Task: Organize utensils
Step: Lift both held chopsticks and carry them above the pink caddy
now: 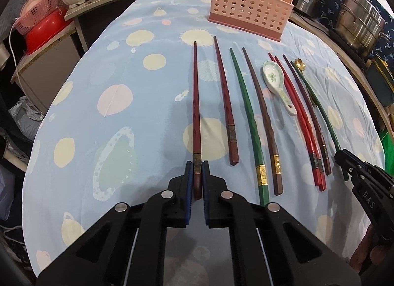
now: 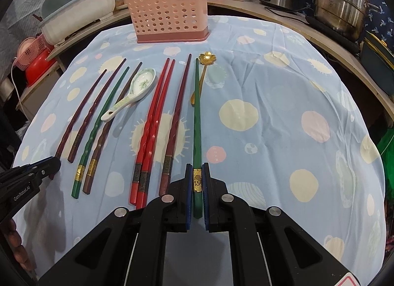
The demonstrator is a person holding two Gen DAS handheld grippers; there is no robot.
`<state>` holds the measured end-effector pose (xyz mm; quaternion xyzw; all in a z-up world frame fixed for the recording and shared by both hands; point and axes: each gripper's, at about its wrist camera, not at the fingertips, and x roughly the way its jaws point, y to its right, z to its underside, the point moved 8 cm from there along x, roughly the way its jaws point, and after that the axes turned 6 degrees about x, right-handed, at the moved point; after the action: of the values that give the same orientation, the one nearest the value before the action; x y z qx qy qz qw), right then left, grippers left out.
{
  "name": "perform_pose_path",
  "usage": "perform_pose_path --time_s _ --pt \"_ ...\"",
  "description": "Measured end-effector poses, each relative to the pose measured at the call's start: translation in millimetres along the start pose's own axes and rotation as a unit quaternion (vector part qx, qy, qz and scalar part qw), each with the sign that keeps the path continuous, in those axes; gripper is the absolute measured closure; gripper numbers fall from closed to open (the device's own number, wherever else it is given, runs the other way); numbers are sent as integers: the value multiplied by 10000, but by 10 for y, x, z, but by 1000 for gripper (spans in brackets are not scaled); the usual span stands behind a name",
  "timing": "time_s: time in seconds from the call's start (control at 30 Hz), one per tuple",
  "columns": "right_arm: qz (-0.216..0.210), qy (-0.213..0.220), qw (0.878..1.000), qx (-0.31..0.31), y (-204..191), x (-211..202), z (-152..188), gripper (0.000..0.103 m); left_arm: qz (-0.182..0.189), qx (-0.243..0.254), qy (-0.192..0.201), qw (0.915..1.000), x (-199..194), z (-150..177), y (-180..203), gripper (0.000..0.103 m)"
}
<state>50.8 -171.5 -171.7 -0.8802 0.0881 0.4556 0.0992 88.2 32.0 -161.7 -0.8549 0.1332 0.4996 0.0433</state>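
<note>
The left gripper [image 1: 197, 167] has its blue-padded jaws pinched on the thick end of a dark red chopstick [image 1: 196, 103], just below that stick's brass band; the stick runs from the jaws toward 12 o'clock, and whether it is lifted off the cloth cannot be told. The right gripper [image 2: 197, 175] is likewise clamped on the handle end of a green chopstick [image 2: 197, 118], its jaws pressing either side of the gold band, the stick pointing to 12 o'clock.

In the right wrist view, just at 1 o'clock of the green stick's tip lies a gold flower-bowled spoon [image 2: 204, 69], its handle touching or slipping under the stick. At 11 o'clock lie a single dark red chopstick [image 2: 176, 116] and a pair of bright red chopsticks [image 2: 154, 126] side by side. Further to 10 o'clock a white ceramic soup spoon [image 2: 138, 89] rests on a brown chopstick [image 2: 108, 133], with a second green chopstick [image 2: 98, 128] just beside it.

A pink perforated utensil holder [image 2: 170, 17] stands upright at 12 o'clock near the far edge of the pale blue patterned tablecloth [image 2: 283, 126], well apart from both grippers. Steel pots [image 2: 344, 2] sit on the counter at 2 o'clock.
</note>
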Motion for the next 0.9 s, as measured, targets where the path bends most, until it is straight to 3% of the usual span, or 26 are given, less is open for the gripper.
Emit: perform_pose_path --time_s 0.37,0.9 --pt "-149 459 9988 -84 -19 -488 -181 96 -27 -16 546 9985 -572 -237 -5 96" --pt "-574 1200 9911 22 12 -1290 -947 96 -96 113 1436 9895 -1455 -1123 183 96"
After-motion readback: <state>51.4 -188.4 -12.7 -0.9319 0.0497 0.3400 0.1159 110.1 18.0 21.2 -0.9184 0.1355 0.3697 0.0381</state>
